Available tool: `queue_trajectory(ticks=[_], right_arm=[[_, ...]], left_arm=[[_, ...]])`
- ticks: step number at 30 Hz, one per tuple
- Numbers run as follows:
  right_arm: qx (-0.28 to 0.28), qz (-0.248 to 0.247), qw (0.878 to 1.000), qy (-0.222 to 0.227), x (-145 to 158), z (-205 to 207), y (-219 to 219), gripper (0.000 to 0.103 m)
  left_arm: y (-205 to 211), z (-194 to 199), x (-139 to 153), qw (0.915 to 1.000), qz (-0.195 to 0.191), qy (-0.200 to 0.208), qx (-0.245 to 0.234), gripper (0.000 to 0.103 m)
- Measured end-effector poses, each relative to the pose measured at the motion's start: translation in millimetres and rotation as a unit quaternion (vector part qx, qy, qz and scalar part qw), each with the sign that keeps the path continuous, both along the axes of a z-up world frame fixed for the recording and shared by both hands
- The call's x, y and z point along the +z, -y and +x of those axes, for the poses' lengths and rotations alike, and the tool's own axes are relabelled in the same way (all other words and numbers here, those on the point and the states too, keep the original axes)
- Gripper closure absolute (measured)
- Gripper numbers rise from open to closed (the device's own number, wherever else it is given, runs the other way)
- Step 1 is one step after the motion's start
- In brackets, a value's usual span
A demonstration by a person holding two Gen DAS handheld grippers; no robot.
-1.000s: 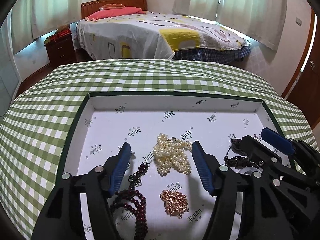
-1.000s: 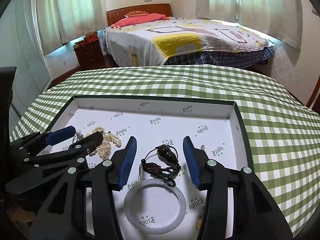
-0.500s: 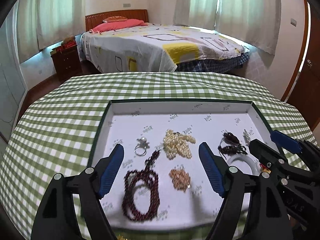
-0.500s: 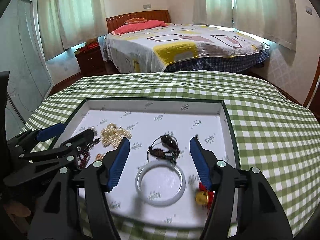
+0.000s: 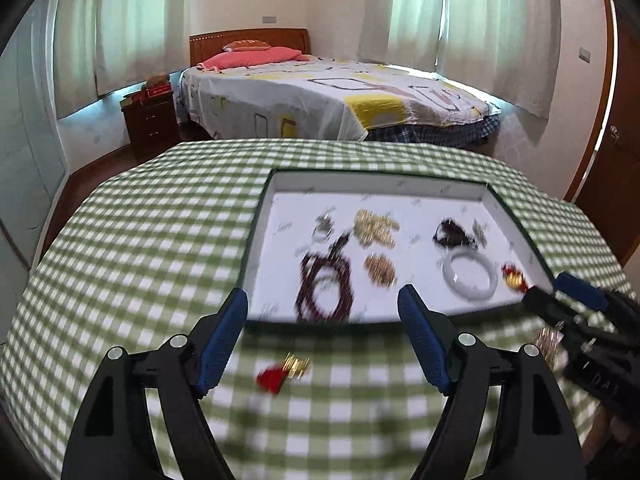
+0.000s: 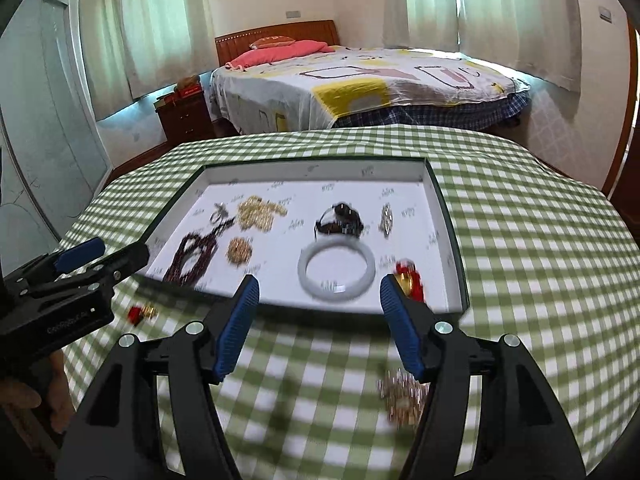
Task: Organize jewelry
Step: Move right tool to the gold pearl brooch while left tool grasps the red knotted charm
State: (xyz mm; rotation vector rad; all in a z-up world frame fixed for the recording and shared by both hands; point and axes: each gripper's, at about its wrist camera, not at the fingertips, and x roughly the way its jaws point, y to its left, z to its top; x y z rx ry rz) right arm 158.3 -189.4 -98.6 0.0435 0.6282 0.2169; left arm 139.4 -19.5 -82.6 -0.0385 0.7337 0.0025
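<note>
One shallow white-lined tray [image 6: 448, 240] with a dark green rim sat on the green-checked tablecloth [image 6: 520, 264]. Counted inside it: one dark red bead string [image 6: 192, 256], one heap of pearls [image 6: 258, 213], one small gold chain heap [image 6: 239, 249], one pale bangle [image 6: 337, 269], one dark pendant on a cord [image 6: 340, 220], one small ring-like silver piece [image 6: 219, 212], one small sparkly piece [image 6: 386, 218], and one red-and-gold item [image 6: 409, 279] near the front right corner. Two pieces lay outside the tray on the cloth: one red-and-gold piece [image 5: 283, 373] just in front of the tray, and one gold cluster [image 6: 402, 396] by the right gripper's fingers. Small repeated lettering was printed across the tray lining, too blurred to read. Left gripper [image 5: 322, 344] had its jaws wide apart with nothing between them, over the cloth at the tray's near edge. Right gripper [image 6: 318, 328] likewise stood with jaws apart and empty. Faint pale lettering on the left gripper's body was unreadable.
</note>
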Motion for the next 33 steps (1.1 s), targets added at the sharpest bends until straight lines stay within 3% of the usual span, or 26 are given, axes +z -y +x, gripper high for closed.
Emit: queue_trajectory(ticks=[10,22,31,33], right_arm=[[-0.006,0.002,1.0,-0.013,-13.9,-37.6,11.5,0.041],[-0.007,0.01,0.999,-0.036,-33.9,-40.0,15.6,0.041],[-0.012,0.012,0.999,-0.043,-38.7,-35.5,18.5,0.041],[-0.013,0.013,0.999,-0.045,-39.3,-34.7,19.0,0.041]], left_arm=[[-24.5,-37.9,-29.5,0.9989,0.003,-0.04,0.025,0.028],[-35.9,-26.3,-45.2,0.9982,0.003,-0.055,0.024,0.029],[-35.5,-12.0,-55.1,0.9974,-0.003,-0.071,-0.008,0.052],[-37.0,-9.9,-57.2,0.997,-0.007,-0.076,-0.011,0.061]])
